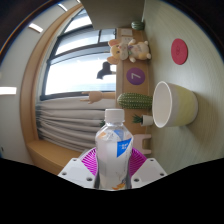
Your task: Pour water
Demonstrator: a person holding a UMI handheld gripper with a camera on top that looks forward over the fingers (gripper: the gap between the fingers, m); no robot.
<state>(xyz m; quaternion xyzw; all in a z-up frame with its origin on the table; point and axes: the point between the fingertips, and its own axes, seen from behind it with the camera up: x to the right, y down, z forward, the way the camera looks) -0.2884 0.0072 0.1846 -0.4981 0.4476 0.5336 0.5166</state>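
Right now the gripper (113,168) is clenching a capped water bottle (114,150), tilting toward a white cup (173,104); the cap (116,115) is blocking any pour, and a loose grip risks slipping.

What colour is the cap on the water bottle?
White. The gripper view shows the clear plastic water bottle's white cap best, between the gripper fingers.

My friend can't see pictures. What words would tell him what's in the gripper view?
A clear water bottle with a white cap and blue label sits gripped between the gripper's two pink-padded fingers. Beyond it to the right, a white cup lies tipped sideways, with a window and stuffed toys on a shelf behind.
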